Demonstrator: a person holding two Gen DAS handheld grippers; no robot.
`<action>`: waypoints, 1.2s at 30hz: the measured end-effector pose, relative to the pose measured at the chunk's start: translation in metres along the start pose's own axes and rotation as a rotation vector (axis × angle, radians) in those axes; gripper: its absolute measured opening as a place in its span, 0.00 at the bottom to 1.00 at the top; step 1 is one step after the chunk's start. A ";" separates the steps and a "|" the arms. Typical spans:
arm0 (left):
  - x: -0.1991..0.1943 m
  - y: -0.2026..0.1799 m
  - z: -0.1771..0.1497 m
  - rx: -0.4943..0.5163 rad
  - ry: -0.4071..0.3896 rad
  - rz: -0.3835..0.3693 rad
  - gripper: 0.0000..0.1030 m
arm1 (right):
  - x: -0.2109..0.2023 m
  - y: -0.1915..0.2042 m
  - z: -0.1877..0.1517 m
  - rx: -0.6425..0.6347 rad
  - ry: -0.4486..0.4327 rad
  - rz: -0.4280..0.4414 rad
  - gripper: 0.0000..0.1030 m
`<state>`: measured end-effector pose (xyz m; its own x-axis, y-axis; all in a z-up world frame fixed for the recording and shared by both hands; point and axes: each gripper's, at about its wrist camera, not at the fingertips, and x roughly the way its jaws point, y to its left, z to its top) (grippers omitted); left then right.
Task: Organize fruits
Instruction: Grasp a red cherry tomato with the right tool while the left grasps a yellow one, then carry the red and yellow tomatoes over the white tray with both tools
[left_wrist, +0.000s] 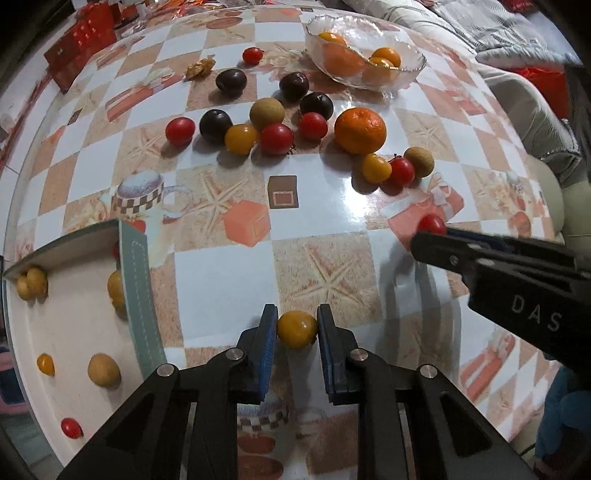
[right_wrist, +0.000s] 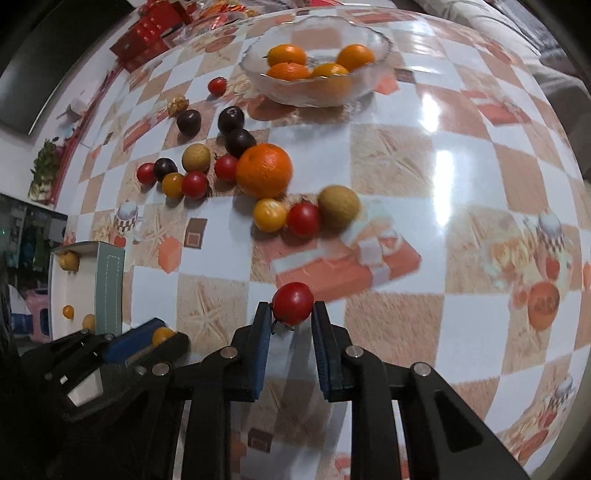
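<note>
My left gripper (left_wrist: 297, 325) is shut on a yellow cherry tomato (left_wrist: 296, 329) above the table, right of a white tray (left_wrist: 74, 317) that holds several small fruits. My right gripper (right_wrist: 291, 314) is shut on a red cherry tomato (right_wrist: 292, 303); it also shows in the left wrist view (left_wrist: 431, 223). Loose on the table lie an orange (left_wrist: 360, 130), dark plums (left_wrist: 215, 126), red tomatoes (left_wrist: 276, 138), yellow tomatoes (left_wrist: 241, 139) and tan round fruits (left_wrist: 266, 113). A glass bowl (left_wrist: 406, 48) holds several oranges (right_wrist: 288, 71).
The table carries a glossy checkered cloth (left_wrist: 229, 273). Red boxes (left_wrist: 79, 48) stand at the far left edge. A gold wrapper (left_wrist: 199, 67) lies near the plums. A sofa with cushions (left_wrist: 517, 99) sits beyond the right edge.
</note>
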<state>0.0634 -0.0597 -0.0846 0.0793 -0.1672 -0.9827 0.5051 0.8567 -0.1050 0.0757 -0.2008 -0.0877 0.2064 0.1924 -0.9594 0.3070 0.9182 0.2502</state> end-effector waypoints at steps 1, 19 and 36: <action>-0.003 0.001 -0.001 0.003 -0.003 0.002 0.22 | -0.002 -0.003 -0.003 0.006 0.001 0.003 0.23; -0.066 0.005 -0.025 0.043 -0.077 0.001 0.22 | -0.050 0.003 -0.051 0.031 -0.007 0.029 0.23; -0.104 0.067 -0.066 -0.054 -0.117 0.030 0.22 | -0.071 0.079 -0.064 -0.095 -0.006 0.057 0.23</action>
<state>0.0329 0.0475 0.0000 0.1954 -0.1943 -0.9613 0.4544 0.8865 -0.0868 0.0263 -0.1199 -0.0081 0.2269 0.2429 -0.9431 0.2054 0.9347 0.2902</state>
